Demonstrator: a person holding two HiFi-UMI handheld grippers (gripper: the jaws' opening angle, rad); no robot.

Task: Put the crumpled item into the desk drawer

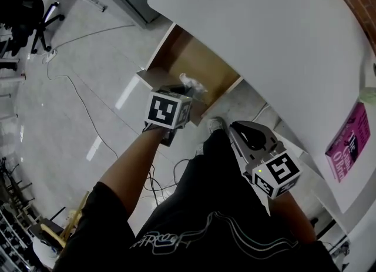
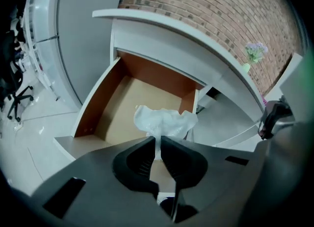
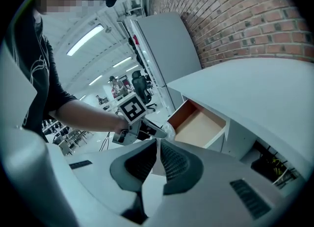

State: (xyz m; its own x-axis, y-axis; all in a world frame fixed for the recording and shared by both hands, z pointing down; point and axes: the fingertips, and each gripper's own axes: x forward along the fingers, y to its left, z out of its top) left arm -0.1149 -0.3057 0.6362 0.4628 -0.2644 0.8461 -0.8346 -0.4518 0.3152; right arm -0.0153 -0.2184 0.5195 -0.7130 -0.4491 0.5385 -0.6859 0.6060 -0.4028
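The crumpled item (image 2: 164,122) is a white, thin plastic wad. My left gripper (image 2: 158,145) is shut on its lower tail and holds it above the front of the open desk drawer (image 2: 128,96). From the head view the wad (image 1: 192,85) hangs over the drawer's (image 1: 176,59) front edge, just past the left gripper's marker cube (image 1: 168,109). The right gripper view shows the wad (image 3: 170,129) beside the drawer (image 3: 198,125). My right gripper (image 3: 158,145) is shut with nothing in it, held back near my leg, its marker cube (image 1: 276,174) to the right.
The drawer juts out from under a curved white desk top (image 1: 264,36). A pink leaflet (image 1: 348,141) lies on a lower shelf at right. Cables (image 1: 76,97) trail over the shiny floor, and an office chair (image 1: 35,21) stands far left. A brick wall (image 2: 206,10) rises behind the desk.
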